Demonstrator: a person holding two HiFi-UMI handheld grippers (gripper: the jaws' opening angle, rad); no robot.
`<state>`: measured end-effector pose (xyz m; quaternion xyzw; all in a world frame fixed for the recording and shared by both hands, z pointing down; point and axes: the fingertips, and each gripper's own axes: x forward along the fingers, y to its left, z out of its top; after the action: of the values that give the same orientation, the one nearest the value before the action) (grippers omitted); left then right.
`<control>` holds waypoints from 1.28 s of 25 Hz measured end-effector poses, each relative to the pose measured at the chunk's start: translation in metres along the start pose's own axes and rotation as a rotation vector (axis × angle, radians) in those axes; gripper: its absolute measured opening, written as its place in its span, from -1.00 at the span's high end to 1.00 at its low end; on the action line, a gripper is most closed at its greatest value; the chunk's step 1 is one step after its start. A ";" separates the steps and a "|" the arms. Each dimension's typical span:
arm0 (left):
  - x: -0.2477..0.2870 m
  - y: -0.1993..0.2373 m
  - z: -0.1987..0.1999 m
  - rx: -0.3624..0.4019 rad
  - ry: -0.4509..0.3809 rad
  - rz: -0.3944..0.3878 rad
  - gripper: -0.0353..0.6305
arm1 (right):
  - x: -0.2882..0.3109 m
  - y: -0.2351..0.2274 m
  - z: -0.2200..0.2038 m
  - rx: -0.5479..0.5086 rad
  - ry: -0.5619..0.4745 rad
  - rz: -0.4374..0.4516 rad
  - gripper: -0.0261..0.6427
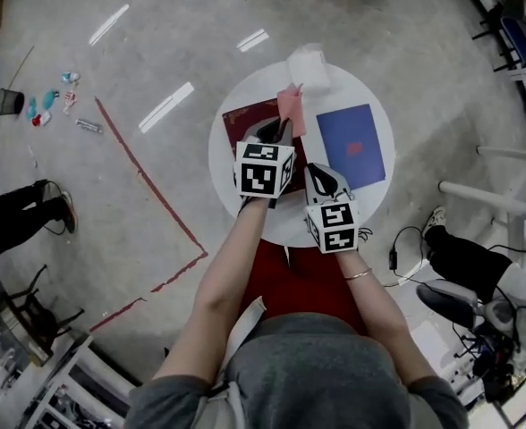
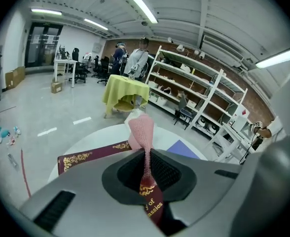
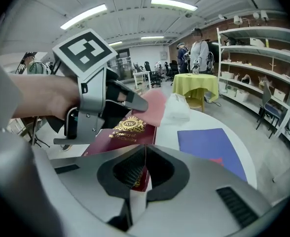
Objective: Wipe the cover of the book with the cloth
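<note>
On the round white table (image 1: 373, 96) lies a maroon book (image 1: 245, 119) with gold print, also in the left gripper view (image 2: 86, 157) and the right gripper view (image 3: 120, 132). Over that book, my left gripper (image 1: 279, 132) (image 2: 146, 154) (image 3: 137, 101) is shut on a pink cloth (image 1: 291, 107) (image 2: 141, 130) (image 3: 155, 107), which sticks out past the jaws. Beside it my right gripper (image 1: 319, 175) (image 3: 145, 154) is shut, its tips over the book's near right corner; I cannot tell whether they touch it.
A blue book (image 1: 352, 144) (image 3: 209, 142) lies on the table's right half, and a white crumpled bag (image 1: 308, 65) (image 3: 177, 107) at its far edge. Red tape (image 1: 147, 181) and small items (image 1: 53, 101) mark the floor. People's legs (image 1: 464, 257) are nearby. Shelves (image 2: 194, 98) stand beyond.
</note>
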<state>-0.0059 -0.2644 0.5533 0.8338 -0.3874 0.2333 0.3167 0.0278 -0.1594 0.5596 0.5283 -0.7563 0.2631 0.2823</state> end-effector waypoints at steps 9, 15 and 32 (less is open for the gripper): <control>-0.001 0.038 -0.019 0.003 0.086 0.044 0.79 | 0.011 0.002 0.001 -0.004 0.028 -0.023 0.83; -0.022 0.074 -0.031 -0.035 0.092 0.112 0.79 | 0.018 0.015 0.005 -0.036 0.042 -0.004 0.83; -0.089 0.132 -0.067 -0.158 0.063 0.317 0.79 | 0.023 0.015 -0.013 -0.053 0.093 0.038 0.83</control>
<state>-0.1727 -0.2385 0.5893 0.7271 -0.5208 0.2753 0.3526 0.0086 -0.1609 0.5830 0.4933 -0.7590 0.2725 0.3263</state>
